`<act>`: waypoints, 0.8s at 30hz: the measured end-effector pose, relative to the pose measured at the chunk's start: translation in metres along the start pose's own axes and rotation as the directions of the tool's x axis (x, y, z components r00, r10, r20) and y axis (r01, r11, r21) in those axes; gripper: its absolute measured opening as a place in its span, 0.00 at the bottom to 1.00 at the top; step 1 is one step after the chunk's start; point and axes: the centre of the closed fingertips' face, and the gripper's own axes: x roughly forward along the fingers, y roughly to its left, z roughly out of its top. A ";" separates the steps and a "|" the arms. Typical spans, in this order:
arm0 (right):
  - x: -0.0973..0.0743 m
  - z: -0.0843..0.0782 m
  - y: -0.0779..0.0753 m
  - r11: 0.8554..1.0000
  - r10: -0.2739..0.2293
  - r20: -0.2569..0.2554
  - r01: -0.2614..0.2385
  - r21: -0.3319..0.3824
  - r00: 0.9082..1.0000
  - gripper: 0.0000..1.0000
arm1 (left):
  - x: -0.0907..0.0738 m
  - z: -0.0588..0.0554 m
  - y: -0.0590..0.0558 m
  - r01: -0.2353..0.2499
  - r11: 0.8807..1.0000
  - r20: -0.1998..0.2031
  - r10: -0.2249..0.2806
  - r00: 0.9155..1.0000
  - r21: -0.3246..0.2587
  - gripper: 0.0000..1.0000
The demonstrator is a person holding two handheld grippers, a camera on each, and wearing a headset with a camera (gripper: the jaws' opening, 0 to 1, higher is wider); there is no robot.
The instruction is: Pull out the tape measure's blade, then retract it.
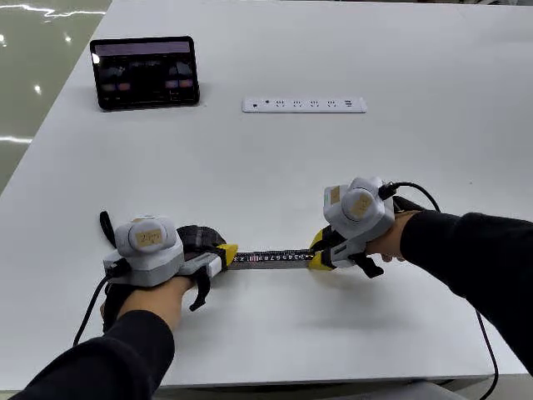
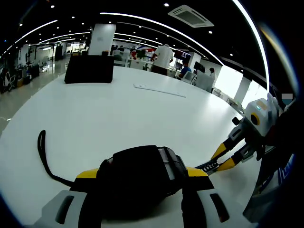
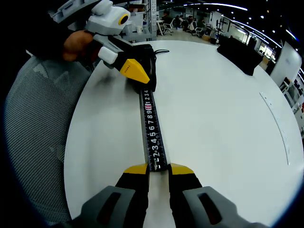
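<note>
The black tape measure case point(image 1: 198, 239) lies on the white table, held between the yellow-tipped jaws of my left gripper point(image 1: 218, 247), which is shut on it. In the left gripper view the tape measure case point(image 2: 142, 176) sits between the left gripper point(image 2: 142, 173) fingertips. A short length of blade point(image 1: 273, 257) runs right from the case to my right gripper point(image 1: 320, 255), which pinches its end. In the right gripper view the blade point(image 3: 151, 128) stretches away from the right gripper point(image 3: 158, 169) to the case point(image 3: 146, 56). The numbers on it read up to about ten.
A dark tablet point(image 1: 144, 71) stands propped at the far left and a white power strip point(image 1: 304, 105) lies at the far middle. The case's black wrist strap point(image 1: 107, 227) trails left. A grey mesh chair point(image 3: 38, 133) stands beyond the table's near edge.
</note>
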 end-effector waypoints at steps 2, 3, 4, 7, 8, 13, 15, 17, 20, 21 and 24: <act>0.001 0.001 0.000 1.000 0.000 0.001 0.000 -0.001 1.000 0.11 | 0.000 0.000 0.000 0.000 1.000 0.000 0.000 1.000 0.000 0.64; 0.001 0.002 0.000 1.000 0.000 0.001 0.000 -0.002 1.000 0.11 | 0.000 0.000 0.000 0.000 1.000 0.000 0.000 1.000 0.000 0.64; 0.002 0.003 0.001 1.000 0.000 0.003 0.000 -0.001 1.000 0.11 | 0.000 0.000 0.000 0.000 1.000 0.000 0.000 1.000 -0.001 0.64; 0.004 0.005 0.000 1.000 -0.001 0.007 0.001 -0.002 1.000 0.11 | 0.000 0.000 0.001 0.001 1.000 0.000 -0.001 1.000 -0.001 0.64; 0.005 0.006 0.000 1.000 -0.001 0.009 0.001 0.000 1.000 0.11 | 0.000 0.000 0.001 0.001 1.000 0.000 -0.001 1.000 -0.001 0.64; 0.006 0.009 0.001 1.000 -0.001 0.015 0.001 0.001 1.000 0.11 | 0.000 0.000 0.001 0.002 1.000 0.000 -0.002 1.000 -0.003 0.64; 0.007 0.010 0.002 1.000 -0.001 0.016 0.001 0.005 1.000 0.11 | 0.000 0.000 0.001 0.002 1.000 0.000 -0.002 1.000 -0.004 0.64; 0.007 0.011 0.002 1.000 -0.002 0.016 0.002 0.004 1.000 0.11 | 0.000 0.000 0.001 0.002 1.000 0.000 -0.002 1.000 -0.005 0.64; 0.008 0.012 0.003 1.000 -0.006 0.020 0.006 0.009 1.000 0.11 | 0.000 0.000 0.002 0.004 1.000 0.001 -0.004 1.000 -0.010 0.63; 0.008 0.013 0.002 1.000 -0.007 0.021 0.006 0.009 1.000 0.11 | 0.000 0.000 0.002 0.005 1.000 0.001 -0.005 1.000 -0.010 0.63; 0.009 0.014 0.002 1.000 -0.010 0.023 0.009 0.014 1.000 0.11 | 0.000 0.000 0.002 0.007 1.000 0.000 -0.007 1.000 -0.018 0.63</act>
